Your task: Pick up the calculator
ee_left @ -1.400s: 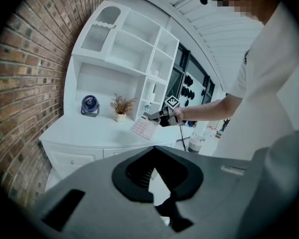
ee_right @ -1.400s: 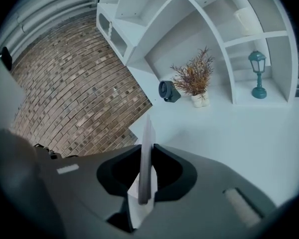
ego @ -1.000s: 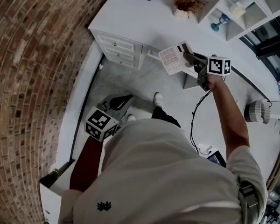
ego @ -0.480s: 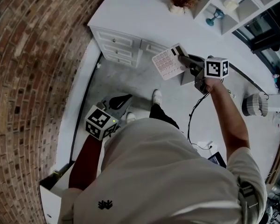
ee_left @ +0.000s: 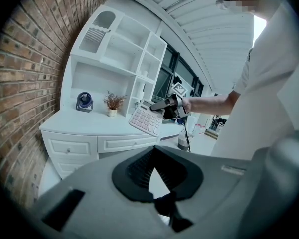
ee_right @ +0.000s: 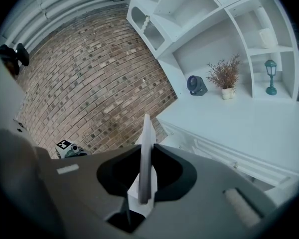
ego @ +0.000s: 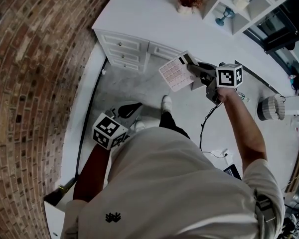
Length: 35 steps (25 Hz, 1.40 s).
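Calculator (ego: 175,72) aloft at centre right of the head view, clamped edge-on in the right gripper (ego: 193,67), above the floor before the white desk (ego: 139,19). The left gripper (ego: 130,107), lower left, hangs closed and empty.

calculator (ego: 177,72) keys: print too small to read
right cube (ego: 229,76): black-and-white square markers, no letters or digits
left cube (ego: 108,131): same kind of markers
shirt emblem (ego: 111,217): small black mark, no words
readable text: none
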Tool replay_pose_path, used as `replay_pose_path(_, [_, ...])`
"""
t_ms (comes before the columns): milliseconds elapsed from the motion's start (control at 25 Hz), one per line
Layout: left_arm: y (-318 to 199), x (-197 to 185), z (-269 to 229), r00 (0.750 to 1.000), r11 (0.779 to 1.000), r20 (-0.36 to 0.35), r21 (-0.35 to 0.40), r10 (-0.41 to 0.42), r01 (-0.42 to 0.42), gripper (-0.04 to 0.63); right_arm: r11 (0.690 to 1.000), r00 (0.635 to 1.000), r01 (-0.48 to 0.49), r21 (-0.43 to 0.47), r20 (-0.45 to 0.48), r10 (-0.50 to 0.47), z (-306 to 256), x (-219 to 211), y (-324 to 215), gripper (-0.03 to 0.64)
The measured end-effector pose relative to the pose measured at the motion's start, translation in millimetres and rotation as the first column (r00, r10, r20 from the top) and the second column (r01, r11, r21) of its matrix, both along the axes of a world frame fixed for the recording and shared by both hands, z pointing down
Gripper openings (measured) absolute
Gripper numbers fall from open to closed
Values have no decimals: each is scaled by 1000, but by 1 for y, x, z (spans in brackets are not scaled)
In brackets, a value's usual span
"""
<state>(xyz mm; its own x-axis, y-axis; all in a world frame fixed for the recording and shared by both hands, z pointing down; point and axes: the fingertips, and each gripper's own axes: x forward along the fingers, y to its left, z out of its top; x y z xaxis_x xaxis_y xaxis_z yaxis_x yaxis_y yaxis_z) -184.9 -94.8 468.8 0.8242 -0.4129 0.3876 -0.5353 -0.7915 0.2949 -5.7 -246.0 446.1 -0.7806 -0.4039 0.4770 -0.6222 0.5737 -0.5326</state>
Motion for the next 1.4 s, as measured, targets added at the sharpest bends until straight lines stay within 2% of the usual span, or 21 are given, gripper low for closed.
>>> replay_pose_path(840, [2, -15, -2, 1000, 1000, -5, 8, -21, 21, 6, 999, 999, 51, 10, 1, -51, -15, -25, 12, 77])
replay_pose_path(1400, [1, -14, -2, 1000, 1000, 0, 11, -17, 17, 6, 999, 999, 54, 2, 4, -54, -11, -22, 17, 77])
